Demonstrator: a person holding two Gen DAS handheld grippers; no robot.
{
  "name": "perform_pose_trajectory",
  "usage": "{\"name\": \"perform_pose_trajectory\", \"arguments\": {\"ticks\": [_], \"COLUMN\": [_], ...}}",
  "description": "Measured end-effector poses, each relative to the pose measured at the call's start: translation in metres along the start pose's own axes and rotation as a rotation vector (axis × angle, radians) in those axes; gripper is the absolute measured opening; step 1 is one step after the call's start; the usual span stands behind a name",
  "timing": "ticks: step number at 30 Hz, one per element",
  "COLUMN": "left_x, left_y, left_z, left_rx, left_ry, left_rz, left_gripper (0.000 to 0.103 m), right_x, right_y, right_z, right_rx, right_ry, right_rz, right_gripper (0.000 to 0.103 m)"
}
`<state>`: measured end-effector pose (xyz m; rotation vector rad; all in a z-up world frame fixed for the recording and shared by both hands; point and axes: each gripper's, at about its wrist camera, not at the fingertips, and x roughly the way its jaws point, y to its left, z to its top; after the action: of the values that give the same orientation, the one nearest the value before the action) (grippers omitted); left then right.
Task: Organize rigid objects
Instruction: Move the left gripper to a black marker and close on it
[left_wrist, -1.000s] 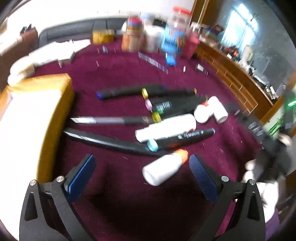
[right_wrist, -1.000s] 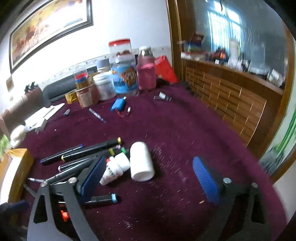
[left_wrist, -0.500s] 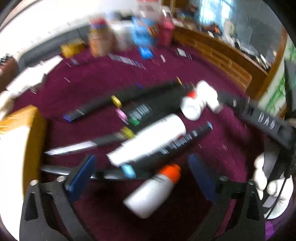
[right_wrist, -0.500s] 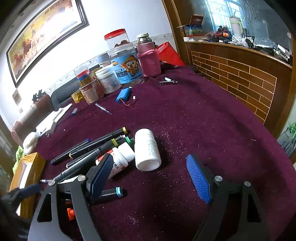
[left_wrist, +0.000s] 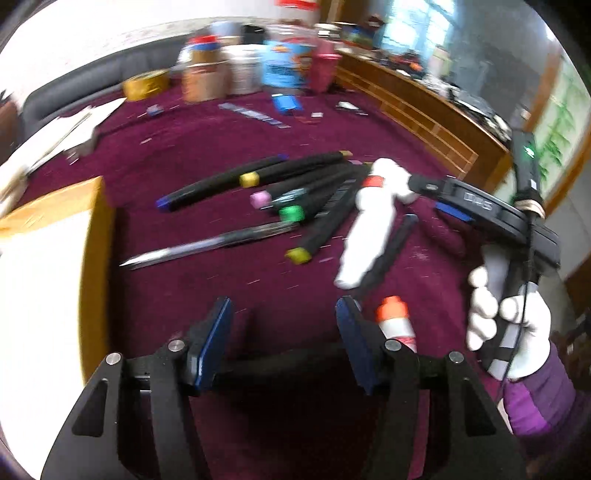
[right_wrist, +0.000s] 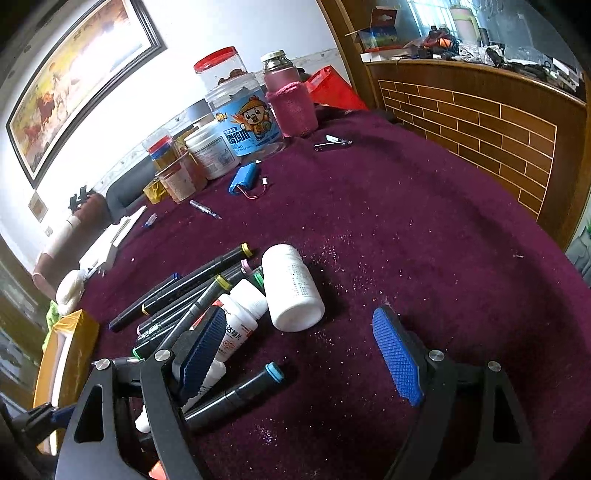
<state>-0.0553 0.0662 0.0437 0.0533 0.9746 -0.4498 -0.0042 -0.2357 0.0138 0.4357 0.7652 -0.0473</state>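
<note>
Black markers (left_wrist: 295, 192) lie fanned on the maroon cloth with a long white bottle (left_wrist: 369, 236) beside them. My left gripper (left_wrist: 284, 306) hangs low over the cloth, its jaws closing; a black pen (left_wrist: 280, 363) lies crosswise behind the fingers, and no pad visibly presses it. An orange-capped bottle (left_wrist: 397, 325) sits just outside the right finger. My right gripper (right_wrist: 299, 319) stands open, with a white pill bottle (right_wrist: 291, 291) lying just beyond its tips. A red-labelled bottle (right_wrist: 240, 314) and a teal-capped marker (right_wrist: 236, 391) lie by its left finger. A gloved hand (left_wrist: 506, 325) holds the right gripper.
A yellow-edged box (left_wrist: 48, 295) stands at the left. Jars (right_wrist: 240, 118), a pink flask (right_wrist: 291, 103), a blue battery pack (right_wrist: 243, 177) and a nail clipper (right_wrist: 332, 142) sit at the back. A brick-patterned wooden counter (right_wrist: 480, 122) borders the right.
The left jaws have narrowed, and the orange-capped bottle that lay between them is now outside the right finger. The right gripper sank a little toward the white pill bottle.
</note>
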Motion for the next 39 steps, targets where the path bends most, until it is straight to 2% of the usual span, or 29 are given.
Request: {"name": "perform_pose_trajectory", "arguments": {"ticks": [5,9,11,12,13,17,20,22,27,30,32,37,39], "left_x": [0.004,0.023,0.03,0.032,0.033,0.029,0.023,0.019,0.004,-0.02,-0.028,-0.01,0.001], "left_y": [0.017,0.024,0.021,0.015,0.009,-0.006,-0.008,-0.009,-0.001,-0.003,-0.003,0.018,0.027], "left_z": [-0.005,-0.002,-0.003,-0.003,-0.004,-0.015,-0.02,-0.019,-0.019,-0.024,-0.027,-0.036,-0.033], "left_rx": [-0.11,-0.153,-0.133,-0.083,-0.046,0.109,0.162,0.176,0.065,0.019,-0.019,-0.211,-0.29], "left_ry": [0.041,0.082,0.093,0.087,0.094,0.136,0.164,0.18,0.19,0.128,0.123,0.206,0.211], "left_rz": [0.079,0.139,0.162,0.183,0.182,0.07,0.002,0.008,0.067,0.028,0.0,0.005,0.01], "left_gripper": [0.057,0.059,0.06,0.06,0.06,0.06,0.06,0.06,0.06,0.06,0.06,0.06,0.061], "right_x": [0.001,0.001,0.001,0.001,0.001,0.003,0.005,0.006,0.006,0.006,0.007,0.007,0.007], "right_y": [-0.003,-0.003,-0.003,-0.003,-0.003,-0.003,-0.004,-0.004,-0.004,-0.005,-0.005,-0.006,-0.006], "right_z": [-0.001,-0.001,-0.001,-0.001,-0.001,-0.001,-0.001,-0.001,-0.001,-0.001,-0.002,-0.002,-0.002], "right_rx": [0.01,0.013,0.013,0.013,0.013,0.015,0.018,0.02,0.02,0.022,0.024,0.029,0.03], "right_ry": [0.012,0.018,0.019,0.019,0.02,0.029,0.035,0.039,0.041,0.042,0.045,0.048,0.05], "right_rz": [0.01,0.011,0.01,0.01,0.011,0.012,0.014,0.015,0.014,0.012,0.011,0.013,0.015], "right_gripper": [0.077,0.077,0.077,0.077,0.077,0.077,0.077,0.077,0.077,0.077,0.077,0.077,0.077]}}
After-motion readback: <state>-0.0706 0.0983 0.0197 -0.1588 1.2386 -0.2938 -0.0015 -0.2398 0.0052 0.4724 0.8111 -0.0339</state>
